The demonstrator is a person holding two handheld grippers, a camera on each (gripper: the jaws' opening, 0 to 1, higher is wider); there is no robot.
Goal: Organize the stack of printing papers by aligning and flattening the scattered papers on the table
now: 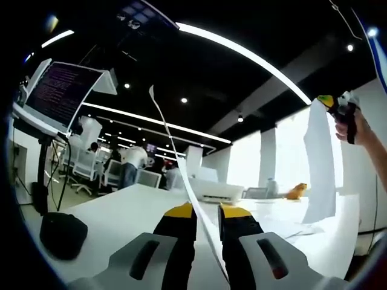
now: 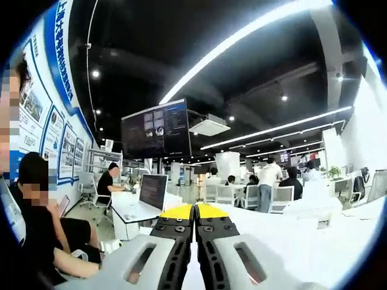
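Note:
In the left gripper view my left gripper is shut on a white paper sheet. I see that sheet edge-on; it rises between the yellow-tipped jaws and curves up to the left. At the upper right a hand holds my right gripper, which pinches the top of another sheet hanging down to the white table. More loose papers lie flat on the table under it. In the right gripper view my right gripper has its jaws pressed together, and a white sheet spreads out below them to the right.
A black rounded object lies on the table at the left, below a monitor on a stand. A white printer and an orange toy stand at the far edge. A seated person is close on the left; office desks lie beyond.

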